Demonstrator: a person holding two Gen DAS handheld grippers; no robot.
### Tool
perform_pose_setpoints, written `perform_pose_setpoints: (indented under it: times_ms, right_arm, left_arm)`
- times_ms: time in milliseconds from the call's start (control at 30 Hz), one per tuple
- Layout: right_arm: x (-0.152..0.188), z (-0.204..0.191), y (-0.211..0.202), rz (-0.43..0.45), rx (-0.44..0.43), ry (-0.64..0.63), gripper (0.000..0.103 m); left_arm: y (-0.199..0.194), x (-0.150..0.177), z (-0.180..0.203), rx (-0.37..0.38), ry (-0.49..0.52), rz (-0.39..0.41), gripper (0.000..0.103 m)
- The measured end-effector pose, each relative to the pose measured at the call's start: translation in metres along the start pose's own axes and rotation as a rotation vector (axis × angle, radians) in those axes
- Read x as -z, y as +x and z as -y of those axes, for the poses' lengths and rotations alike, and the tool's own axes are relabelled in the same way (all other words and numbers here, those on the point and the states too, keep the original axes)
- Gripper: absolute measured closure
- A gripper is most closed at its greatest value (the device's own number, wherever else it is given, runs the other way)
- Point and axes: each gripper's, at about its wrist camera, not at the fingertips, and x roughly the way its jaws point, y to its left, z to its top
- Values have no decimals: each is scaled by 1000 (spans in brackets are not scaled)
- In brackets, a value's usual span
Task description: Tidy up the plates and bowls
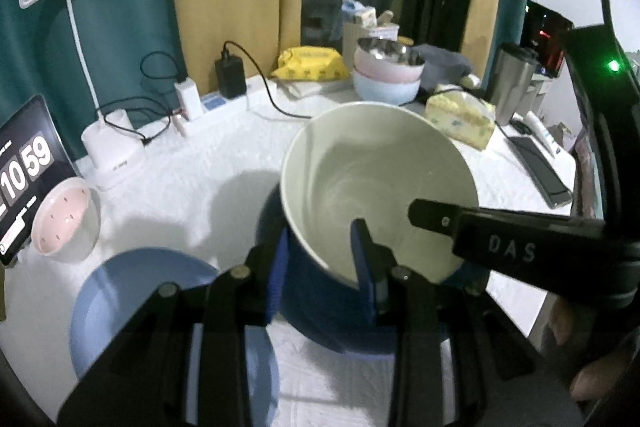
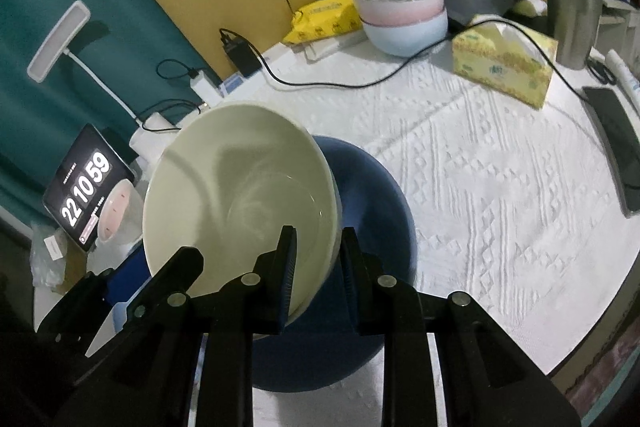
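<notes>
The cream bowl (image 1: 372,187) with a dark blue outside is held tilted above the bench (image 1: 208,163), gripped from both sides. The left gripper (image 1: 320,247) has its jaws pinching the bowl's near rim, one finger on the blue outer wall and one inside. The right gripper (image 2: 318,259) has its jaws pinching the rim at the opposite side the same way; in the left wrist view one of its fingers reaches in over the bowl's right edge. Just below and left of the bowl a light blue plate (image 1: 132,291) lies flat on the bench. Farther left of the bowl a small pink-lined bowl (image 1: 66,219) stands beside a tablet clock (image 1: 24,167). Beyond the bowl, near the bench's far edge, stands a stack of bowls (image 1: 386,73), the pink one resting in the pale blue one, with a yellow tissue box (image 1: 460,115) to its right.
</notes>
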Motion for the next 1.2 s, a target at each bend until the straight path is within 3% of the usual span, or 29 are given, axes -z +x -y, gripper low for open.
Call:
perform_pose_setpoints:
  times_ms: [233,600,867,1200]
  right_arm:
    - [5,11,9,-24,6,1,79]
    - [4,8,14,-39,29,-40,79]
    - [-1,10,8,-16,20,-46,79]
    - [1,3,-1,10,62,-63,78]
  left_arm:
    - [15,8,7,-15,-4,-45,71]
    - [16,10,8,-48,23,-35,71]
    - [21,14,0,-24,3,-68,71]
    - [-1,9,-19,-13,-79,-14,68]
